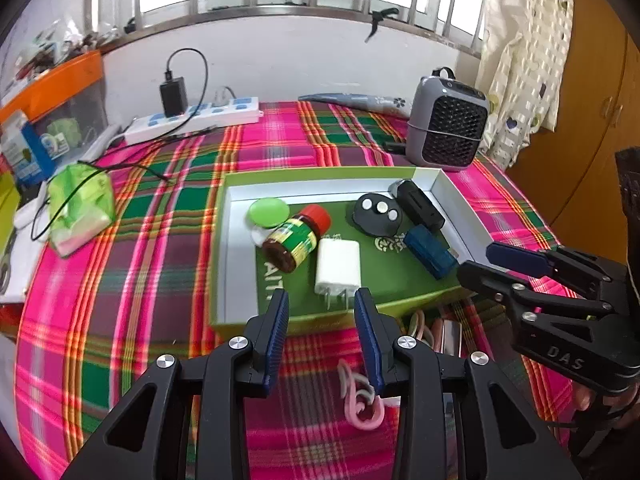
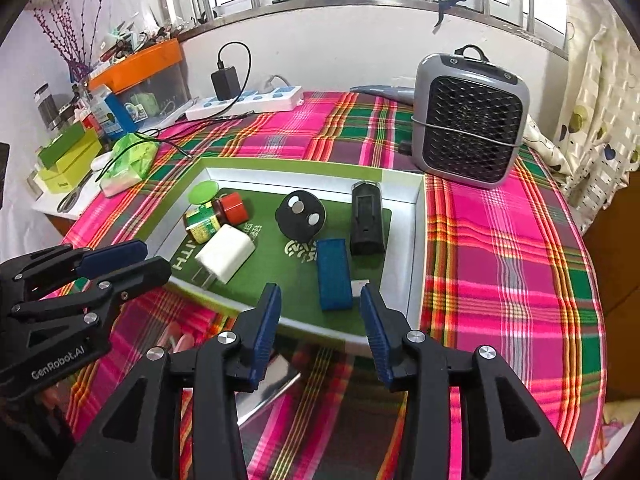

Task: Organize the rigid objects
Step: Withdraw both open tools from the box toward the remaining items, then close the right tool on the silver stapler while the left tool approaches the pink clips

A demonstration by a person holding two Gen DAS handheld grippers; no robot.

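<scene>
Together the two views cover a plaid-covered worktop (image 1: 160, 264) carrying a shallow green box tray (image 1: 224, 264) with white inner walls. Inside the tray, from left to right, lie a round green lid (image 1: 269, 211), a brown bottle with a red cap (image 1: 297, 238) on its side and touching the lid, a white plug adapter (image 1: 338, 266) with its prongs toward the near rim, a round black fob with silver buttons (image 1: 375, 213), a blue block (image 1: 429, 251) and a black block (image 1: 421, 205) against the right wall.

The left tongs (image 1: 321, 300) hang over the tray's near rim, just in front of the adapter, jaws set apart and gripping nothing. Only the left wrist view shows a pink clip (image 1: 362, 402) on the cloth beneath them, plus a flat pinkish item (image 1: 450, 338), too hidden to name, by the tray's near edge.

The right tongs (image 2: 319, 294) hover over the near right part of the tray, the blue block just ahead between the spread jaws, untouched, nothing held. Only the right wrist view shows dried purple twigs (image 2: 66, 24) and a yellow-green box (image 2: 66, 168) at far left, and a shiny flat object (image 2: 272, 384) on the cloth under the tongs.

Beyond the tray stand a green tissue pack (image 1: 80, 208), a white power strip (image 1: 192, 118) and a grey grilled heater (image 2: 470, 120).
</scene>
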